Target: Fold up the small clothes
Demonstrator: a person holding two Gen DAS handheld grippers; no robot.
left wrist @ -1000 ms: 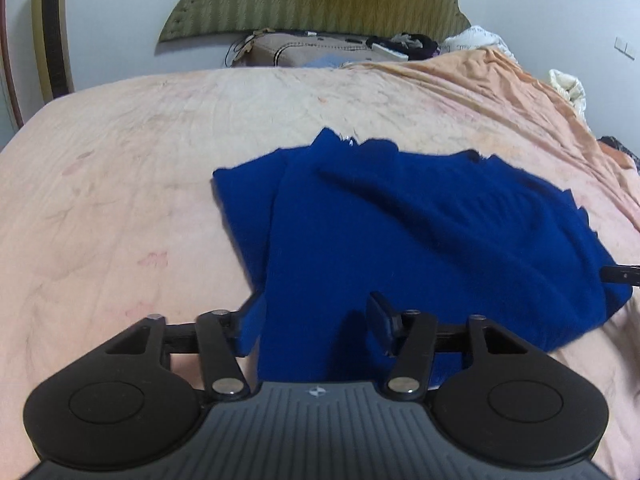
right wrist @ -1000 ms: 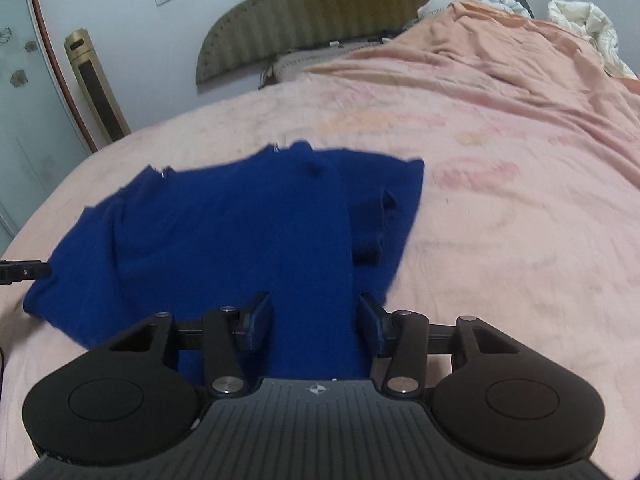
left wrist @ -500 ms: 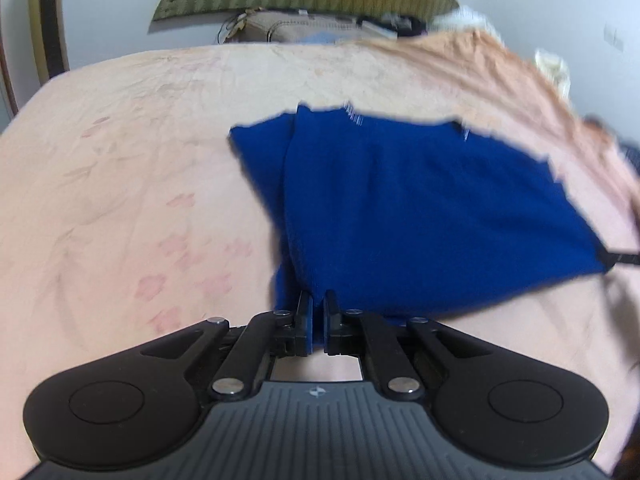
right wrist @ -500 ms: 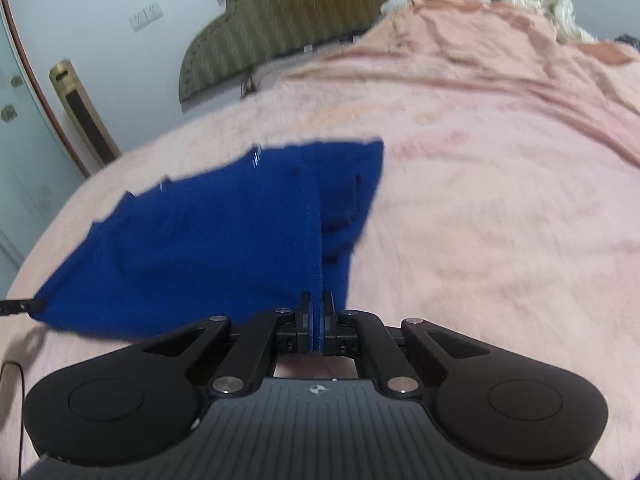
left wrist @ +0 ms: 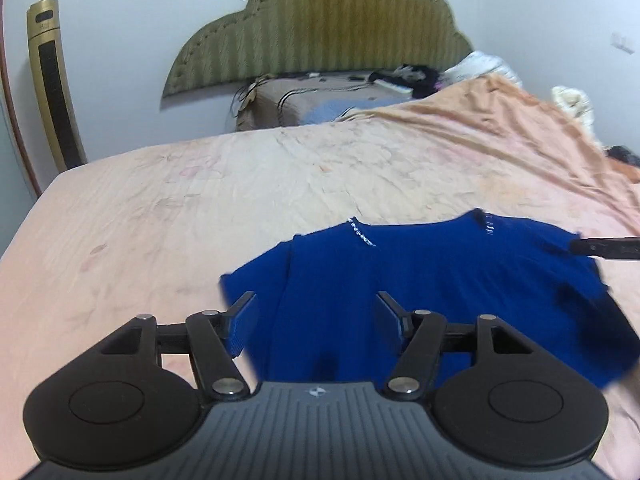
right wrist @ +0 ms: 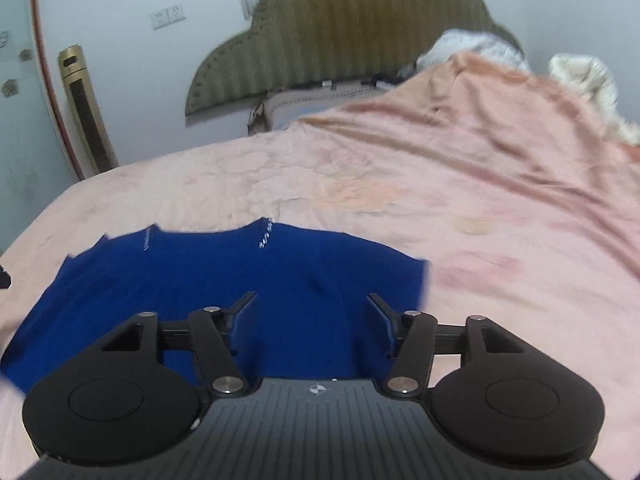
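Note:
A dark blue garment (left wrist: 420, 288) lies spread on the pink bed sheet (left wrist: 200, 208), with small white stitches along its far edge. My left gripper (left wrist: 316, 300) hovers over its near left part. Its jaws are opening, the cloth lies below them, and the pads press on nothing. The right wrist view shows the same garment (right wrist: 240, 272) under my right gripper (right wrist: 312, 299), at its near right part. Those jaws are opening too, also free of the cloth. The right gripper's fingertip (left wrist: 604, 248) pokes in over the garment's right end.
A padded olive headboard (left wrist: 332, 36) stands behind the bed. Pillows and dark items (left wrist: 320, 100) lie below it. Rumpled white bedding (right wrist: 584, 80) is heaped at the far right. A gold tower fan (left wrist: 52, 80) stands by the bed's left edge.
Both grippers closed on the garment's near edge half a second ago and have since opened and let go. Both have lifted, and the garment now lies flatter.

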